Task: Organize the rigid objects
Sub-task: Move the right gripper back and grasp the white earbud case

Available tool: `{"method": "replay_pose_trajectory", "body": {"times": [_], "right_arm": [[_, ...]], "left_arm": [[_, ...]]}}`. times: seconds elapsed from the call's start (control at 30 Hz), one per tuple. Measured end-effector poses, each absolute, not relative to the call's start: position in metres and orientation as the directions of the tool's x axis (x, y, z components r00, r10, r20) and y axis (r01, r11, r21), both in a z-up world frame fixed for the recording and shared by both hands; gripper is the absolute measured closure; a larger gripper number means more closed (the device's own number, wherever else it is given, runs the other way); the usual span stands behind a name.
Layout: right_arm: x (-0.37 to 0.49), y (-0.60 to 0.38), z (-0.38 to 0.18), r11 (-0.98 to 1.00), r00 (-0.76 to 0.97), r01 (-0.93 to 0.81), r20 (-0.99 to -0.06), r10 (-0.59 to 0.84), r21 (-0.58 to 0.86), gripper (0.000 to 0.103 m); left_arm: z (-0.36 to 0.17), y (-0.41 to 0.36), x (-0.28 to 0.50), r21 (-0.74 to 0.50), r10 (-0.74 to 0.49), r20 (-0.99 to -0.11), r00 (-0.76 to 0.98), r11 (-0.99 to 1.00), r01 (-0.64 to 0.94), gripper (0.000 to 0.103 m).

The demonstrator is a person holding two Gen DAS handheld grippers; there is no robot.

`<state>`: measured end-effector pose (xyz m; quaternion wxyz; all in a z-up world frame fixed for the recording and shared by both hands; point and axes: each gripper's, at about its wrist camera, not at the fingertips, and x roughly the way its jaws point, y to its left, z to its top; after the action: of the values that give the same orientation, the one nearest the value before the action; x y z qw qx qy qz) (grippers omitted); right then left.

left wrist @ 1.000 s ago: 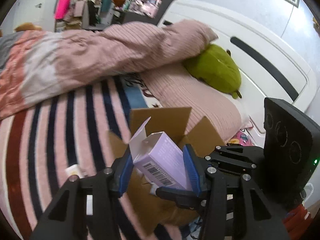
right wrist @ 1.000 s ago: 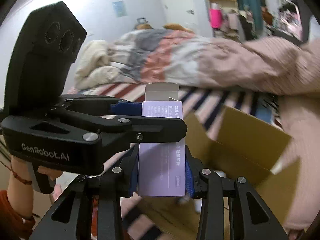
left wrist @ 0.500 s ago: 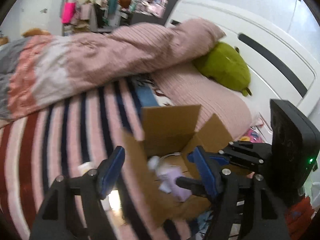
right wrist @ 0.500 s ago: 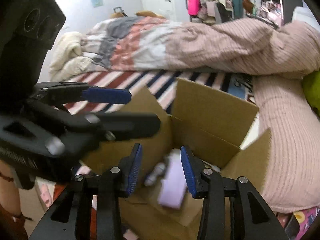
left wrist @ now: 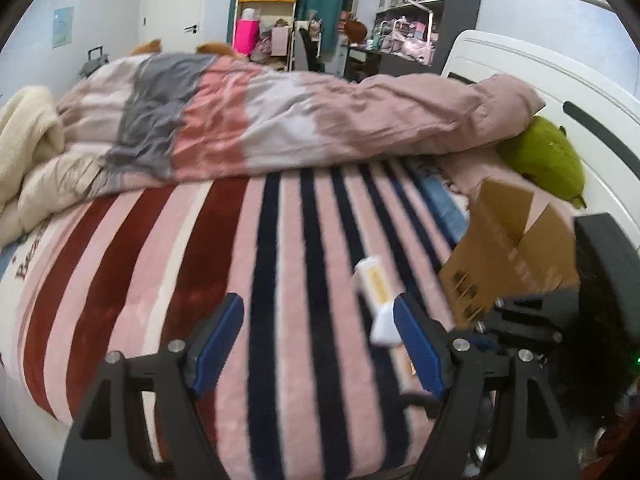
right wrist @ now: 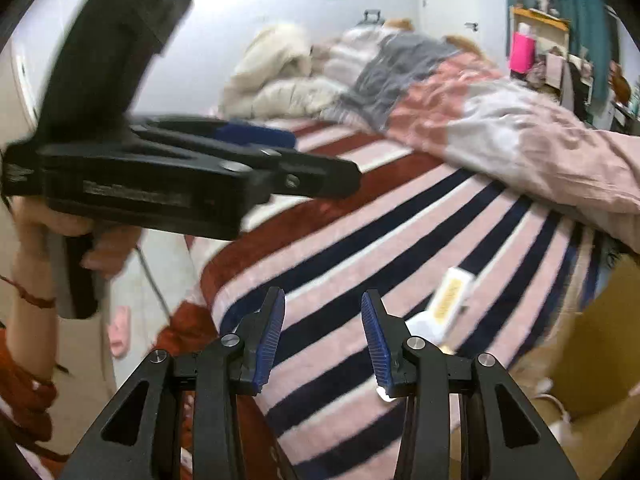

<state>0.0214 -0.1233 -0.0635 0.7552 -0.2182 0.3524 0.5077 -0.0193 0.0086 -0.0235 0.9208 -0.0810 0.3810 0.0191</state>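
A white tube with a yellow label (left wrist: 376, 284) lies on the striped blanket (left wrist: 200, 264), just left of an open cardboard box (left wrist: 504, 244). My left gripper (left wrist: 320, 340) is open and empty above the blanket, its right finger beside the tube. In the right wrist view the same tube (right wrist: 448, 300) lies right of my right gripper (right wrist: 323, 336), which is open and empty. The box (right wrist: 592, 344) sits at the right edge there. My left gripper also shows there (right wrist: 288, 160), held by a hand.
A crumpled pink, grey and white duvet (left wrist: 280, 120) lies across the far side of the bed. A green plush (left wrist: 548, 160) rests by the white headboard (left wrist: 560, 92). A cream blanket (right wrist: 276, 80) is piled at the foot. Shelves and clutter stand behind.
The purple box held by both grippers has dropped into the cardboard box. Both grippers opened and swung left, away from the box, over the striped blanket toward the tube.
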Motion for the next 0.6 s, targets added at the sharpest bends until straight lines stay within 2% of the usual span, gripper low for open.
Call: {"method": "replay_pose_trajectory", "body": {"times": [0.17,0.27,0.37,0.5,0.6], "right_arm": [[0.039,-0.101,-0.123,0.494,0.341,-0.865,-0.83,0.441,-0.092,0.065],[0.057,-0.11,-0.142,0.573,0.431,-0.804,-0.82,0.376,-0.159,0.048],[0.07,-0.112,-0.153,0.612,0.508,-0.755,-0.801,0.317,-0.236,0.047],[0.084,-0.108,-0.166,0.626,0.509,-0.741,-0.812,0.287,-0.243,0.045],[0.078,-0.104,-0.168,0.592,0.45,-0.785,-0.825,0.341,-0.183,0.045]], "left_arm": [[-0.065,0.03,-0.038,-0.161,-0.05,-0.715,0.697,0.982,-0.094,0.028],[-0.081,0.036,-0.043,-0.185,-0.073,-0.715,0.695,0.979,-0.088,0.028],[-0.092,0.04,-0.045,-0.206,-0.095,-0.717,0.691,0.975,-0.08,0.028],[-0.097,0.04,-0.046,-0.211,-0.102,-0.719,0.688,0.975,-0.075,0.028],[-0.098,0.041,-0.045,-0.215,-0.105,-0.718,0.688,0.974,-0.076,0.028]]}}
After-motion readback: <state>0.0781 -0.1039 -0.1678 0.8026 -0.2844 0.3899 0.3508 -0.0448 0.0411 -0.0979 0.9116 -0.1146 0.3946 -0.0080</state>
